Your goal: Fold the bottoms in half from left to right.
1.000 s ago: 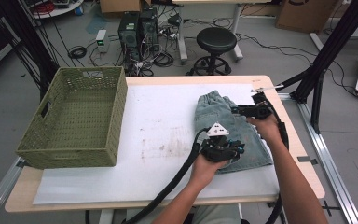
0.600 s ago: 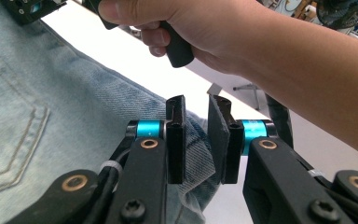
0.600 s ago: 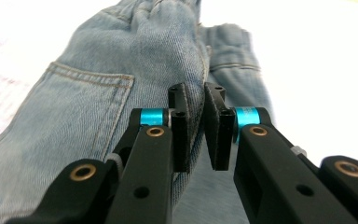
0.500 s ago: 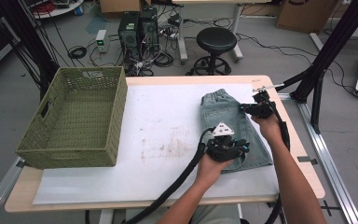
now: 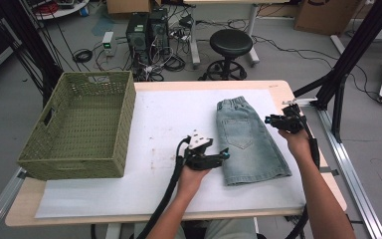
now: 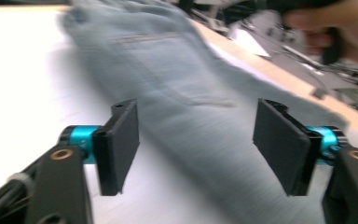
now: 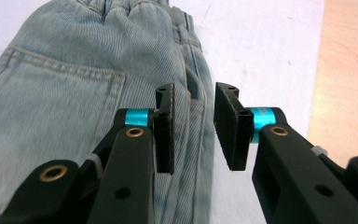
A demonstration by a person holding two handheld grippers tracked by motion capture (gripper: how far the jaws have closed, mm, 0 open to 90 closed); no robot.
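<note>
The left hand-held gripper [image 5: 214, 155] has just spread its jaws wide; in the left gripper view the pads [image 6: 121, 144] stand well apart with nothing pinched, the fabric lying beyond and below them. It hovers just beside the left long edge of the pale blue denim shorts [image 5: 251, 144], near their hem end. The right hand-held gripper [image 5: 281, 121] sits at the opposite long edge, closer to the elastic waistband; its jaws have just eased apart a little and stand narrowly parted, the side seam lying under the gap but not squeezed, as the right gripper view shows [image 7: 193, 126].

The shorts lie flat on the white sheet covering the wooden desk [image 5: 283, 89], right of centre, waistband away from the person and hem toward them, so the long axis runs near to far. The woven green basket [image 5: 79, 124] stands well apart at the desk's left end. Any carry there would go leftward, and the left hand is the nearer to it.
</note>
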